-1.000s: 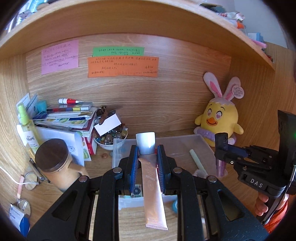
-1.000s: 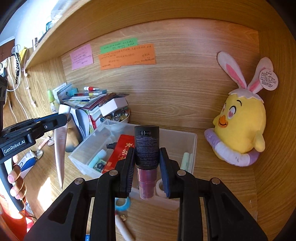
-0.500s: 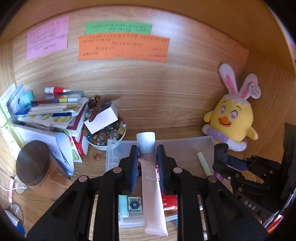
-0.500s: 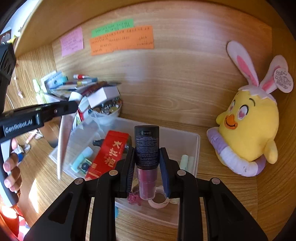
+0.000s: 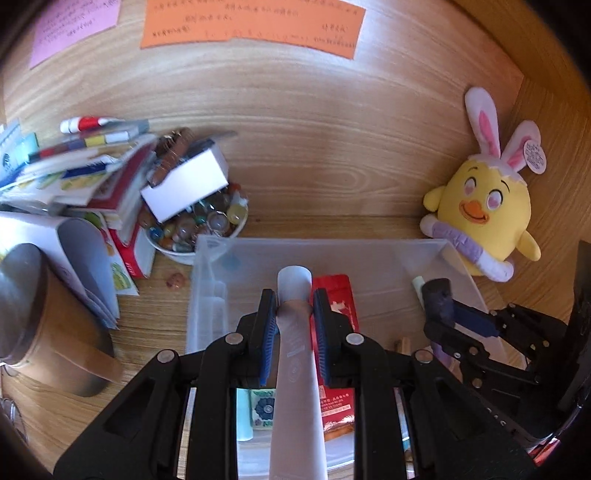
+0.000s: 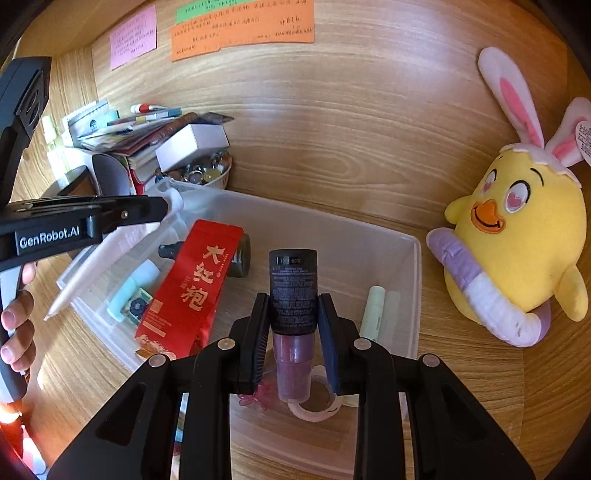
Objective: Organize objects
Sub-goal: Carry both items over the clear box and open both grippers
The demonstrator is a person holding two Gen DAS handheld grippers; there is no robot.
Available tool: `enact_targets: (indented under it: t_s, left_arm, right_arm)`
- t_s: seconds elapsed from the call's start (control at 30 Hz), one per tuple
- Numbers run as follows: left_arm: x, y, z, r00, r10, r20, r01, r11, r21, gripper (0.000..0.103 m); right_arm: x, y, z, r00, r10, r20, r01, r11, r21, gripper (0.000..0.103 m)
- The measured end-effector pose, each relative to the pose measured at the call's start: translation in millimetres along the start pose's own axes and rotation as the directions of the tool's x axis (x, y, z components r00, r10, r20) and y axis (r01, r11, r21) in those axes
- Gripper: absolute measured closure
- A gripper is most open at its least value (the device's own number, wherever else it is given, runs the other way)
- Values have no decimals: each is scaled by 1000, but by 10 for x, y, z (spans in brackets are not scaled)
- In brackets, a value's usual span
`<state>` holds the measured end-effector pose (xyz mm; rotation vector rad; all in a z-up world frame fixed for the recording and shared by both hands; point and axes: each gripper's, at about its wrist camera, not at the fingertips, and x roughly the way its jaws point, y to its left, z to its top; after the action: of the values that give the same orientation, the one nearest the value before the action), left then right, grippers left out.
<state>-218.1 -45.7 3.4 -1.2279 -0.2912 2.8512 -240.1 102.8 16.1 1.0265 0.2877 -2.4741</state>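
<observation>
My left gripper (image 5: 294, 301) is shut on a pale pink squeeze tube (image 5: 295, 369) with a white cap, held over the left part of a clear plastic bin (image 5: 369, 254). My right gripper (image 6: 293, 314) is shut on a small bottle (image 6: 293, 291) with a black cap and dark red body, held upright over the bin's (image 6: 415, 280) right part. A red tea packet (image 6: 188, 291), a roll of tape (image 6: 314, 410), a pale green stick (image 6: 371, 310) and a small dark jar (image 6: 240, 258) lie inside the bin. The left gripper (image 6: 162, 206) with the tube shows in the right wrist view.
A yellow chick plush (image 5: 480, 210) with bunny ears sits right of the bin. A bowl of beads (image 5: 195, 225) with a white box (image 5: 184, 184) on it, stacked books (image 5: 74, 173) and a brown jar (image 5: 33, 310) stand to the left. Paper notes (image 5: 251, 22) hang on the wooden back wall.
Both grippers have moved forward and down toward the bin, each still holding its object. The tube now hangs over the bin's left part and the bottle sits lower over its right part.
</observation>
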Motion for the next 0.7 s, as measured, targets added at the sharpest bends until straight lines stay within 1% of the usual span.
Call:
enact_targets:
  t_s: [0.07, 0.23, 0.4, 0.47, 0.5, 0.53, 0.6, 0.63, 0.7]
  left_arm:
    - [16, -21, -7, 1000, -12, -7, 12, 1000, 9, 83]
    - [16, -67, -14, 1000, -18, -11, 18, 999, 28, 83]
    - [-16, -59, -16, 999, -32, -17, 32, 999, 25, 82]
    - [-42, -63, -23, 999, -31, -15, 32, 999, 26, 76]
    - [-68, -67, -32, 1000, -29, -10, 30, 999, 28, 71]
    - [-106, -78, -43, 1000, -23, 0, 23, 999, 34, 66]
    - [-164, -102, -53, 1000, -10, 17, 9, 999, 42, 59]
    - [-208, -116, -59, 1000, -7, 28, 6, 999, 47, 55]
    - [-292, -132, -67, 999, -13, 45, 10, 999, 53, 50]
  right_arm:
    - [42, 7, 1, 1000, -2, -8, 2, 1000, -1, 79]
    - [129, 19, -20, 999, 1, -36, -1, 1000, -5, 79]
    - [131, 41, -31, 999, 0, -40, -1, 1000, -14, 79]
    - [128, 50, -30, 999, 0, -42, -1, 1000, -18, 79]
    - [122, 55, -31, 999, 1, -44, -2, 1000, -21, 77]
    - [120, 58, -28, 999, 2, -45, -3, 1000, -22, 73]
    - [91, 70, -26, 999, 0, -37, -1, 1000, -25, 66]
    - [68, 73, -24, 1000, -5, -29, 4, 1000, -26, 64]
    - [23, 78, -14, 1000, -8, -18, 7, 1000, -28, 62]
